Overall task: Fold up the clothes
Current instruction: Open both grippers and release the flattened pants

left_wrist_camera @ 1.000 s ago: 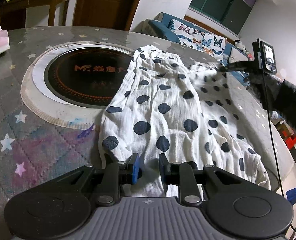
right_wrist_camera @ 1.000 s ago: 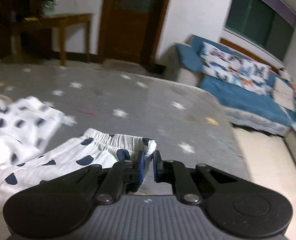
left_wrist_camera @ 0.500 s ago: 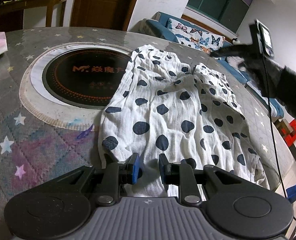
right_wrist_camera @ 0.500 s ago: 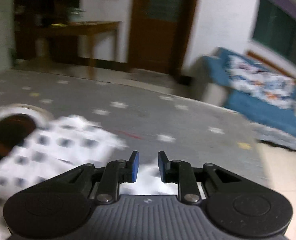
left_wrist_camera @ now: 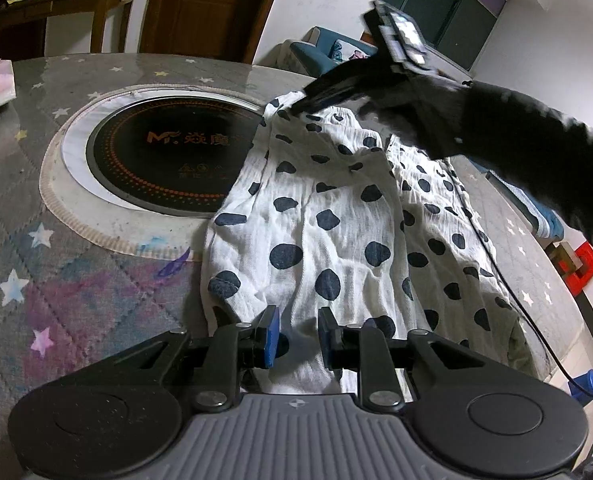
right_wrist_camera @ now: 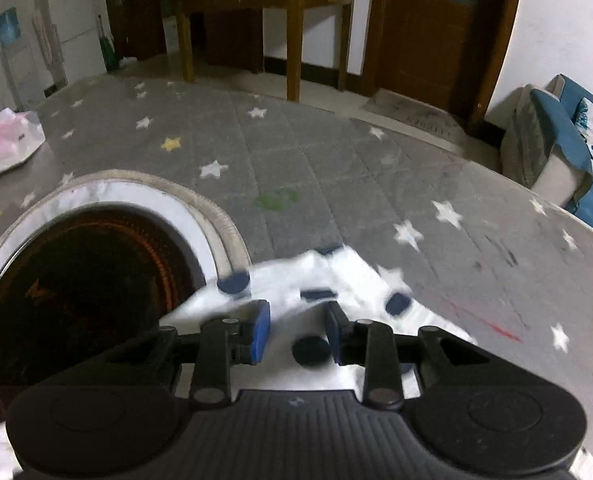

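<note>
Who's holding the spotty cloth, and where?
The right tool holds nothing: its jaws have just been opening over the far end of the spotty cloth. The left tool straddles the near edge; whether it pinches cannot be told.

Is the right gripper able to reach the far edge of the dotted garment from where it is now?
Probably yes. The right gripper hangs over the far edge of the dotted garment, jaws just opened, nothing pinched. Nothing stands between them; the round cooktop lies beside.
</note>
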A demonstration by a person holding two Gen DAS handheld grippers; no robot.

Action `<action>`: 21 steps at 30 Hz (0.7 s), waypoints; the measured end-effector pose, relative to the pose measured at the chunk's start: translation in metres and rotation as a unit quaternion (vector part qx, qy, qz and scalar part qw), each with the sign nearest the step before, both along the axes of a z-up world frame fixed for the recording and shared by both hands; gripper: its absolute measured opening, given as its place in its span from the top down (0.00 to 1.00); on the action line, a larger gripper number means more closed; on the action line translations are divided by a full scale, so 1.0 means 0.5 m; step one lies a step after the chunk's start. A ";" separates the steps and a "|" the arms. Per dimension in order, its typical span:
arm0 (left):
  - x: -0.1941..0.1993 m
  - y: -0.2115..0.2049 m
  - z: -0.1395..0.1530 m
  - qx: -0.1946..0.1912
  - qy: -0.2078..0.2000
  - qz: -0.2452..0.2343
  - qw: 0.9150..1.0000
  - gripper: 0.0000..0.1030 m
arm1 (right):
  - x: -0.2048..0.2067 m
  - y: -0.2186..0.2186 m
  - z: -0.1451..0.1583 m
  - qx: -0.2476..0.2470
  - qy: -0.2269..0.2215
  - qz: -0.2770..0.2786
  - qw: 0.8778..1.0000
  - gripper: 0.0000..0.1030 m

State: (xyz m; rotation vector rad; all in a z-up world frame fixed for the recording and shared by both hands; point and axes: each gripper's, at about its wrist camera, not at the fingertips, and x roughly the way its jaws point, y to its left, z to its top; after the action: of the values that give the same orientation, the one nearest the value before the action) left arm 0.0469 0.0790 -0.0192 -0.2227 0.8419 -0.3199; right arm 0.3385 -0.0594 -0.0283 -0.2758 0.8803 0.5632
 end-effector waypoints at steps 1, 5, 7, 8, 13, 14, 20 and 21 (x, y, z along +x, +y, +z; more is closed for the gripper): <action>-0.001 0.000 0.000 -0.001 -0.001 0.001 1.000 0.78 | 0.009 0.012 -0.002 0.005 0.001 0.002 1.000 0.70; -0.004 0.003 0.001 0.003 -0.004 0.009 1.000 0.78 | 0.042 0.071 -0.007 0.013 -0.005 0.015 1.000 0.68; -0.007 0.003 0.003 0.014 -0.008 0.015 1.000 0.78 | 0.062 0.111 -0.006 0.014 -0.008 0.028 0.999 0.65; -0.007 0.004 0.003 0.015 -0.007 0.018 1.000 0.78 | 0.068 0.129 -0.007 0.015 -0.010 0.034 0.999 0.65; -0.011 0.009 0.006 0.012 0.000 0.033 0.999 0.78 | 0.089 0.193 0.001 0.032 -0.010 0.060 0.998 0.63; -0.011 0.008 0.006 0.013 0.000 0.033 0.999 0.78 | 0.088 0.188 0.012 0.038 -0.011 0.059 0.997 0.63; -0.017 0.002 0.009 0.018 -0.002 0.029 0.999 0.78 | 0.050 0.055 0.075 0.031 -0.031 0.031 0.999 0.63; -0.018 0.001 0.011 0.018 -0.002 0.029 0.999 0.77 | 0.043 0.019 0.081 0.027 -0.031 0.021 0.999 0.63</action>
State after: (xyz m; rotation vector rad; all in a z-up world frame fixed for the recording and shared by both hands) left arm 0.0380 0.0793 -0.0139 -0.2120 0.8341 -0.2509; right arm 0.3602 -0.0500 0.0121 -0.2628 0.7991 0.6132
